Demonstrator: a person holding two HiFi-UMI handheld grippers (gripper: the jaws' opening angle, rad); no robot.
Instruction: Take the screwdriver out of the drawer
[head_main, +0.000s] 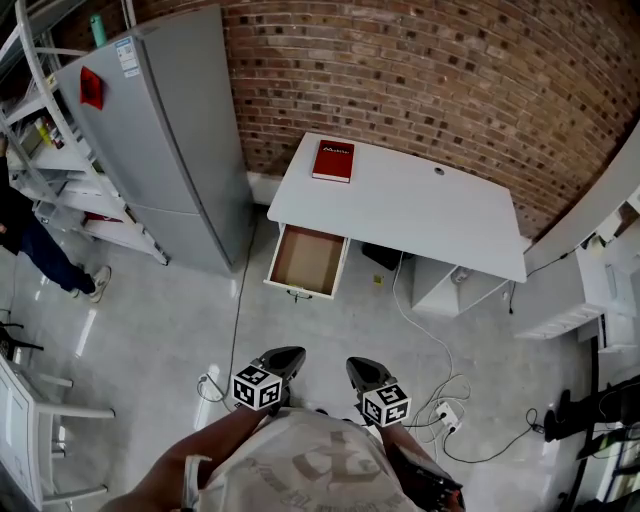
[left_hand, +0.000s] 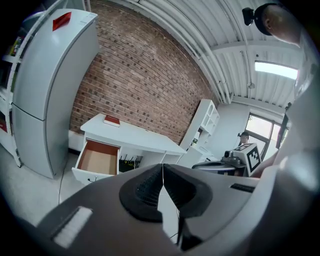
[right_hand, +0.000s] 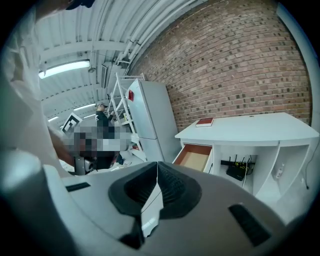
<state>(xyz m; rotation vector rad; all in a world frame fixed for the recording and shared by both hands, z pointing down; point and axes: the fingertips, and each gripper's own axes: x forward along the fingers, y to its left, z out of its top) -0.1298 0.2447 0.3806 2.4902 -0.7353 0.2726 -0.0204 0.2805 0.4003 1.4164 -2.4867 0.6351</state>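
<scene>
Jaws of the left gripper (left_hand: 162, 170) and the right gripper (right_hand: 157, 170) are pressed together tip to tip, with nothing held. Both are carried low at the bottom centre of the head view, close to the body, pointed up the frame. The open brown-lined drawer (head_main: 308, 261) of the white desk (head_main: 420, 212) lies well ahead at centre, slightly nearer the left gripper. No screwdriver can be made out inside, so its long axis cannot be told.

At the lower middle of the frame the person wears a pale grey shirt (head_main: 300, 465) with a faded print, while the dark grey rounded left claw (head_main: 287, 357) and right claw (head_main: 361, 369) each bear a white cube with black square markers (head_main: 257, 388) and black ribbed pads (left_hand: 146, 190).
</scene>
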